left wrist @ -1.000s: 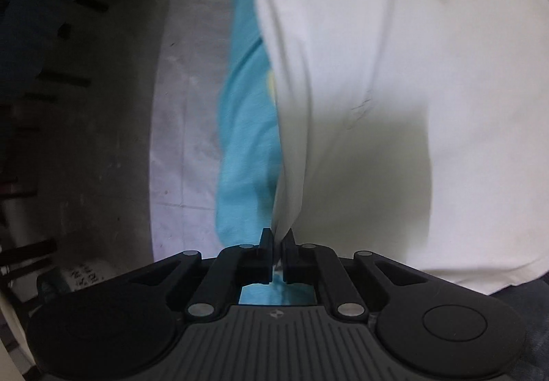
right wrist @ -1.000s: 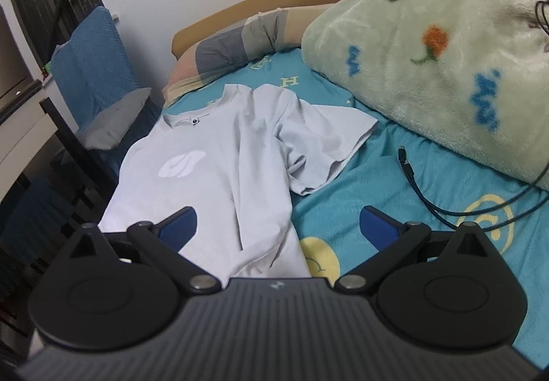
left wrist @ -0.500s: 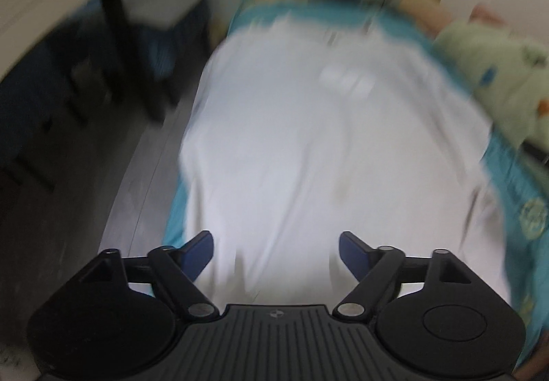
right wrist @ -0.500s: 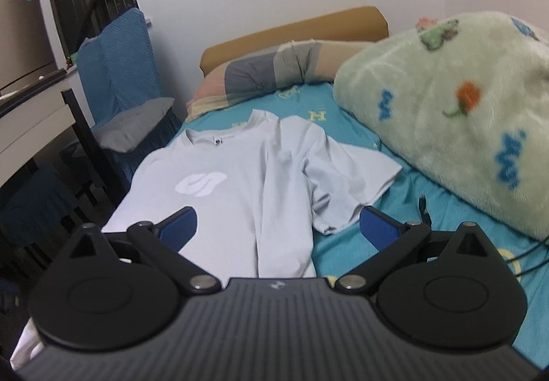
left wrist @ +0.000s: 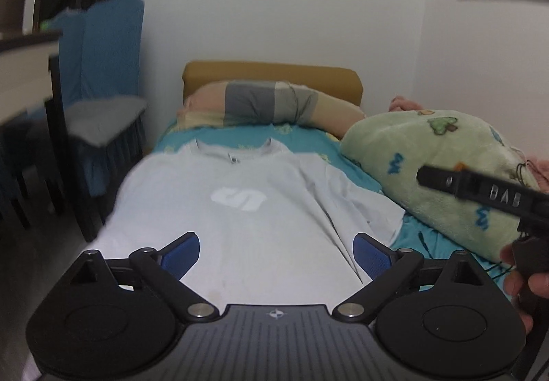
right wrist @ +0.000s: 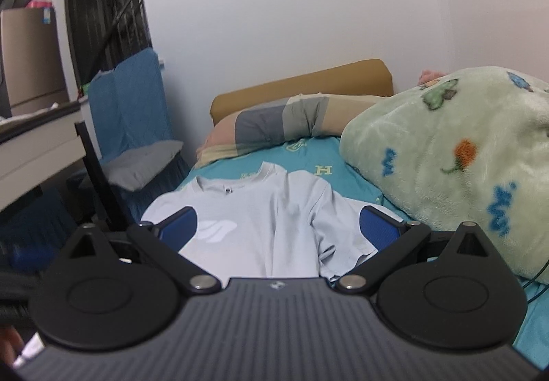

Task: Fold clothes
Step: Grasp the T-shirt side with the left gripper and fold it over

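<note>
A pale grey T-shirt [left wrist: 240,209] with a white logo lies front up on the teal bed sheet, collar toward the headboard. Its right side is folded inward and the right sleeve sticks out. It also shows in the right wrist view [right wrist: 271,219]. My left gripper [left wrist: 276,249] is open and empty, raised above the shirt's lower part. My right gripper [right wrist: 278,226] is open and empty, held above the bed's foot. The right gripper's body [left wrist: 480,192] shows at the right edge of the left wrist view.
A green fleece blanket [right wrist: 463,158] is heaped on the bed's right side, with a black cable by it. A striped pillow [left wrist: 271,103] lies against the tan headboard [left wrist: 271,75]. A blue-covered chair [right wrist: 137,141] and a desk [left wrist: 24,79] stand left of the bed.
My left gripper has let go of the shirt's hem, opened and swung up to look along the bed. My right gripper has risen and drawn back. The shirt lies spread on the bed.
</note>
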Available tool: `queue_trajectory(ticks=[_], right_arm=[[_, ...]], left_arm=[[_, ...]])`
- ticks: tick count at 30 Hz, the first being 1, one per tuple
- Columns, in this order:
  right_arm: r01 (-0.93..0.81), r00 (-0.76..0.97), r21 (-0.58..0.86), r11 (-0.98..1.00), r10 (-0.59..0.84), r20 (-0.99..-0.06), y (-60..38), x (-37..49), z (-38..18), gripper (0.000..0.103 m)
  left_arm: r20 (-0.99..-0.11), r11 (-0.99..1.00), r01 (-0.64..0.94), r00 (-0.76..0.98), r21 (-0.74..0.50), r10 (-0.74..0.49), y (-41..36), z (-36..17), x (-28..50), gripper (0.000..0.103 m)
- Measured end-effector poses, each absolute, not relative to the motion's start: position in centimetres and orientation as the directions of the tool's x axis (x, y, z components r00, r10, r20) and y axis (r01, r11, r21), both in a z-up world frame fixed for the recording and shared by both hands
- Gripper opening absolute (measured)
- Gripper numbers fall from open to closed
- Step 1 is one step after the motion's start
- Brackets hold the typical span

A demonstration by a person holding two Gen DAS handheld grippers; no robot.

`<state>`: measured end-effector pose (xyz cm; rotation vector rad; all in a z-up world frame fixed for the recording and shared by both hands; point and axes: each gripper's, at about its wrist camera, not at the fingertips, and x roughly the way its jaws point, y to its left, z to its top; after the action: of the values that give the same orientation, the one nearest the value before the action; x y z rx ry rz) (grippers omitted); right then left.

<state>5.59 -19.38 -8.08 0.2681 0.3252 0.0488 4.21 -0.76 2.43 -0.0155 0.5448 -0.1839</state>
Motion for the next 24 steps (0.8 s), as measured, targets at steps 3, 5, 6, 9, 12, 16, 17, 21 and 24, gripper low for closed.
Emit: queue_trajectory(ticks=[3,5,6,9,12,16,17,21,24], right_arm=[[0.005,0.948,0.297,0.955,0.089,-0.304,-19.6,6.2,-8.2,0.103],[0.006,0.945,0.309,0.951,0.096,-0.313,-19.7,6.9,-8.7,0.103],[0.008,0.942,0.316,0.949,0.099,-0.321,-19.9,7.3,-9.0,0.103],[0.046,0.928,0.377,0.925,0.1,-0.359,-21.4,9.0,-10.7,0.099],[0.124,0.907,0.448,0.885,0.082,-0.413,-24.2,12.2,-13.3,0.092],[0.259,0.868,0.504,0.824,0.031,-0.495,-28.3,16.4,-17.3,0.084],[0.295,0.857,0.514,0.806,0.015,-0.515,-29.3,17.4,-18.3,0.083],[0.362,0.835,0.574,0.735,0.017,-0.549,-31.6,20.2,-22.2,0.082],[0.346,0.842,0.554,0.757,0.011,-0.54,-31.5,22.2,-23.8,0.078]], left_arm=[[-0.513,0.99,0.144,0.849,-0.007,-0.127,-0.2,1.9,4.6,0.101],[-0.501,0.991,0.13,0.859,0.011,-0.107,1.5,-0.8,4.2,0.101],[-0.499,0.993,0.122,0.861,0.011,-0.1,2.4,-3.0,3.8,0.101],[-0.516,0.994,0.108,0.85,-0.026,-0.106,3.3,-6.1,5.1,0.101],[-0.528,0.995,0.079,0.843,-0.061,-0.099,3.9,-7.7,6.5,0.102],[-0.556,0.992,0.039,0.826,-0.118,-0.098,5.5,-9.7,8.0,0.102],[-0.562,0.991,0.028,0.821,-0.134,-0.099,5.8,-10.1,8.3,0.102],[-0.56,0.982,0.005,0.821,-0.19,-0.112,6.9,-10.9,9.2,0.102],[-0.545,0.975,-0.006,0.83,-0.221,-0.119,7.5,-11.4,10.1,0.102]])
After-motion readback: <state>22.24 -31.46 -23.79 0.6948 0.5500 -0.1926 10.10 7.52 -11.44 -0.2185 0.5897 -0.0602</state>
